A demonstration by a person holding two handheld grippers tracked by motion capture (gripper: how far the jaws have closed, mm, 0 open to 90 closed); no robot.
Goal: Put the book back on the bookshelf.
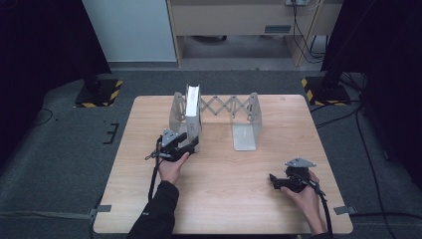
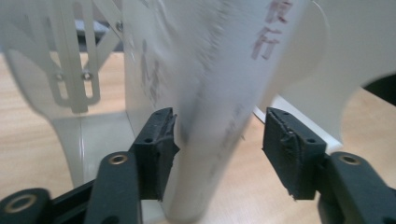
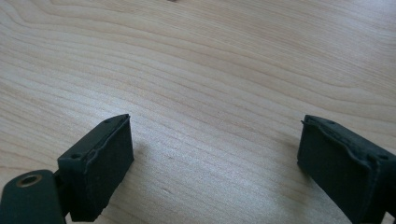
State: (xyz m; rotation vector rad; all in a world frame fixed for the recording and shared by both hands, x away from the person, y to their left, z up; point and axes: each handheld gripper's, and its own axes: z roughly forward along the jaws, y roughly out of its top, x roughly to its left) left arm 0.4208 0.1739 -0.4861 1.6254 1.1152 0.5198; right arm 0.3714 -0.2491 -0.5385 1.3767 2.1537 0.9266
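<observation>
The right hand-held gripper [image 1: 276, 180] rests wide open on the bare surface [image 1: 224, 199], well clear of the expandable rack [image 1: 234, 107]; farther in, the left hand-held gripper [image 2: 219, 140] stands part-open around the white book [image 2: 219, 70], apparently already set upright in the rack's left end, with withdrawal seemingly left.

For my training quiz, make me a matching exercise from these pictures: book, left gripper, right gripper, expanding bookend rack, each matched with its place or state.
1 white book
2 left gripper
3 right gripper
4 expanding bookend rack

A open over bare wood
B standing upright in the rack's left end
C fingers either side of the book's spine
D at the table's far side

Pairs: 1-B, 2-C, 3-A, 4-D
</observation>
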